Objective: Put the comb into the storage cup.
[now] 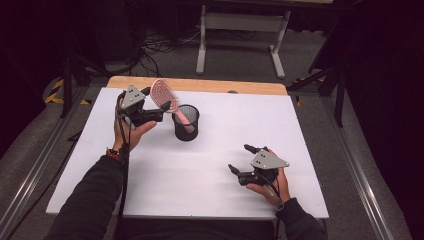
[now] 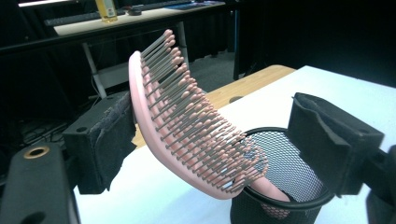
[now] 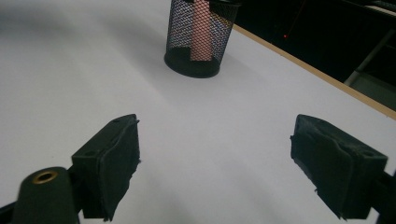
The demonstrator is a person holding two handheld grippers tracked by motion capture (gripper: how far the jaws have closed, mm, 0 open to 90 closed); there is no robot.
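The room around is dark, almost black at both sides of the high view, while the white-topped counter (image 1: 210,165) is lit evenly from above and stands out as the brightest surface. Shadows on it are soft and faint. In the right gripper view the white top fades to grey toward the upper left corner, and a small shadow lies at the foot of the black wire-mesh cup (image 3: 198,37). In the left gripper view the pink plastic hairbrush (image 2: 187,126) is fairly sharp, while the near black padded jaws are slightly soft. A bright strip of light shows at that view's top left edge. All pictures are somewhat grainy.
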